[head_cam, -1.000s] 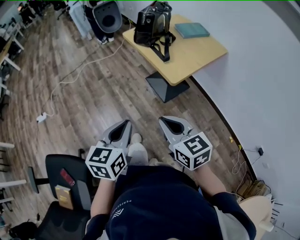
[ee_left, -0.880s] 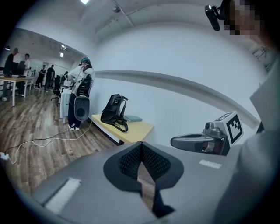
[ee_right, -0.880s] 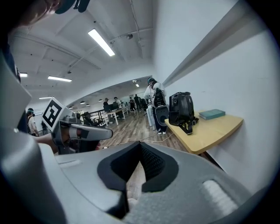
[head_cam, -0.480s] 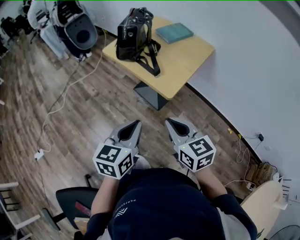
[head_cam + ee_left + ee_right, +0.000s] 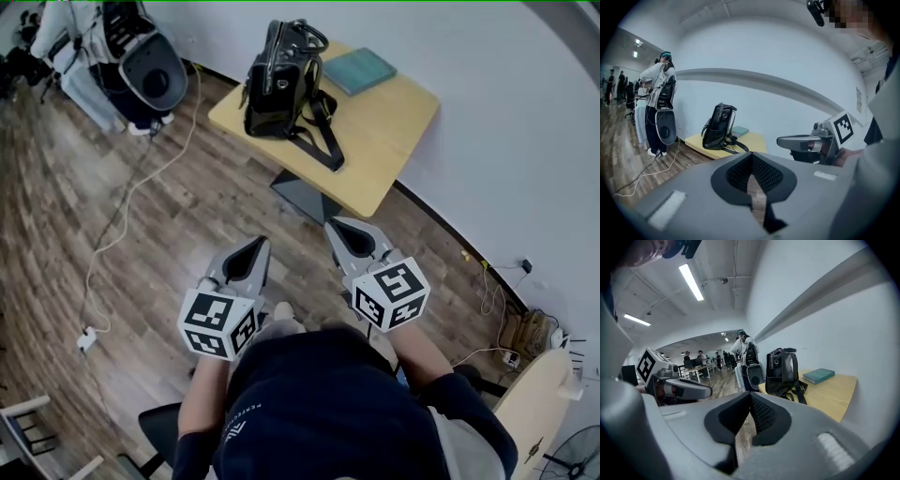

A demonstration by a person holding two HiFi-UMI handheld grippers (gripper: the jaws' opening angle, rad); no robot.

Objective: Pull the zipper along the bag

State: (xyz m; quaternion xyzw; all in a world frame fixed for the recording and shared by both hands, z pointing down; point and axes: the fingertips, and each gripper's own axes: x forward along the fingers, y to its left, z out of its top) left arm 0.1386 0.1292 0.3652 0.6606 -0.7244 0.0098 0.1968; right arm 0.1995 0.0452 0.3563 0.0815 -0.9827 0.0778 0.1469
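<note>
A black bag [image 5: 281, 80] stands upright on the yellow table [image 5: 394, 141], its strap trailing toward the table's front edge; the bag [image 5: 719, 127] also shows in the left gripper view and the bag [image 5: 783, 372] in the right gripper view. Both grippers hang over the wooden floor, well short of the table. My left gripper [image 5: 251, 247] is shut with nothing in it. My right gripper [image 5: 345, 231] is shut and empty too, closer to the table's near corner. The zipper is too small to make out.
A teal book [image 5: 361, 70] lies on the table behind the bag. An office chair [image 5: 141, 66] draped with clothing stands at the far left. A white cable [image 5: 122, 225] snakes across the floor. The white wall [image 5: 525, 141] runs along the right.
The view has shifted: the table and bag now sit nearer the grippers and slightly right. Both grippers stay shut and side by side; the black chair near me has dropped out of view.
</note>
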